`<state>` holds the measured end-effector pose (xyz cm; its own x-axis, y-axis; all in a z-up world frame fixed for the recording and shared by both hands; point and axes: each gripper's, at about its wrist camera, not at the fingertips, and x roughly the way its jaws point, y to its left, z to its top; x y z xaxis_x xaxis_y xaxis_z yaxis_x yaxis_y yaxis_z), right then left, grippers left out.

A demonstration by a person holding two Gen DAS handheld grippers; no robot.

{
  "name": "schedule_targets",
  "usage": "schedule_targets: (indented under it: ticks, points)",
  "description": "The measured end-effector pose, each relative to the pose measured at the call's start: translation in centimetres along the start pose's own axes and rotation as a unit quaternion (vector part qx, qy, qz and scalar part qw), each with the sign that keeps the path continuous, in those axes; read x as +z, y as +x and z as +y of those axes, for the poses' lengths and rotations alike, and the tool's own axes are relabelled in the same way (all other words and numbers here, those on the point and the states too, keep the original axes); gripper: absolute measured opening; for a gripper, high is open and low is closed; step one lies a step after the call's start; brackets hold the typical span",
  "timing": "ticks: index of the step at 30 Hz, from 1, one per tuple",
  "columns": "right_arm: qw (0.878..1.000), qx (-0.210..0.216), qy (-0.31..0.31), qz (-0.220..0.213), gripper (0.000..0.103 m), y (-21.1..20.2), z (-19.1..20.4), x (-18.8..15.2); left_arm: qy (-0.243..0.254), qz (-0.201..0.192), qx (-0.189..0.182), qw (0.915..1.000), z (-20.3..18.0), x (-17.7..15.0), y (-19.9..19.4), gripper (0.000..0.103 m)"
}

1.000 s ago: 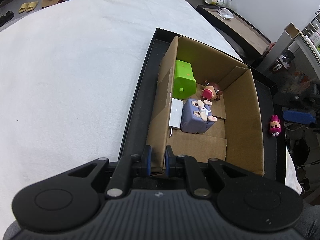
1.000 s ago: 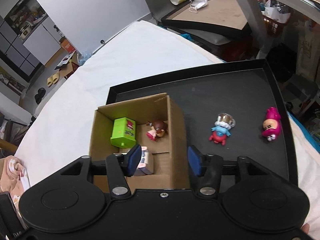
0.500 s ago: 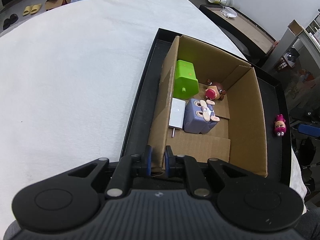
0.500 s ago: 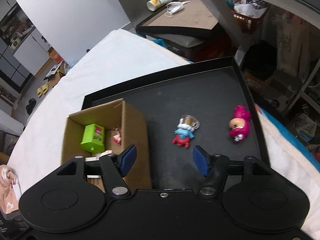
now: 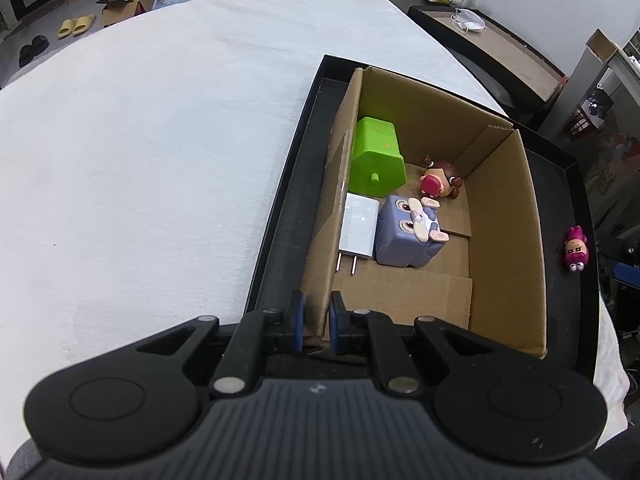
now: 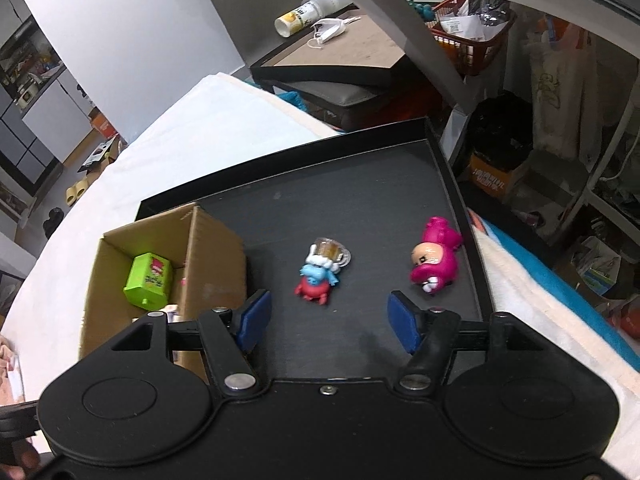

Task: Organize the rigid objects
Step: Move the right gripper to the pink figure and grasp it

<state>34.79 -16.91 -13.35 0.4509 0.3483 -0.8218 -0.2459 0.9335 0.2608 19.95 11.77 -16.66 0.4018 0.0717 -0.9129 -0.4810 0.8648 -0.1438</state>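
A cardboard box (image 5: pixel 516 216) stands in a black tray (image 5: pixel 288 216). Inside lie a green block (image 5: pixel 376 160), a white charger (image 5: pixel 358 230), a purple cube toy (image 5: pixel 408 234) and a small red-faced figure (image 5: pixel 438 180). My left gripper (image 5: pixel 316 322) is shut on the box's near left wall. My right gripper (image 6: pixel 328 318) is open and empty above the tray floor (image 6: pixel 360 216), just short of a red-and-blue figure (image 6: pixel 320 276). A pink figure (image 6: pixel 434 260) lies to its right and shows in the left wrist view (image 5: pixel 576 248). The box (image 6: pixel 208 256) is at the left.
The tray sits on a white cloth (image 5: pixel 140 152). Beyond it stands a low side table (image 6: pixel 340 52) with a bottle and a face mask. Shelves and clutter fill the right side (image 6: pixel 560 120).
My right gripper has swung right, away from the box and over the open tray floor, and its jaws have opened wider. My left gripper keeps its grip on the box wall.
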Motion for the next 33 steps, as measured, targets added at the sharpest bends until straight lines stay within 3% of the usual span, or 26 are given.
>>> schedule_targets:
  ticks: [4,7,13,33]
  points:
    - [1.0,-0.007,0.01,-0.016,0.063,0.2,-1.3,-0.3,0.001,-0.001,0.01,1.0,-0.2,0.0,0.0,0.011]
    - [0.999,0.015,0.045,-0.024,0.059,0.6,-3.0,-0.6,0.003,-0.003,0.017,0.9998,-0.5,-0.1,0.1,0.011]
    - [0.997,0.007,0.074,-0.015,0.053,2.1,-5.0,-0.3,0.011,-0.002,0.034,0.9994,-1.1,-0.1,0.4,0.01]
    - [0.988,0.006,0.151,0.019,0.052,6.9,-8.1,1.0,0.029,0.009,0.05,0.9983,-1.8,0.3,0.9,0.01]
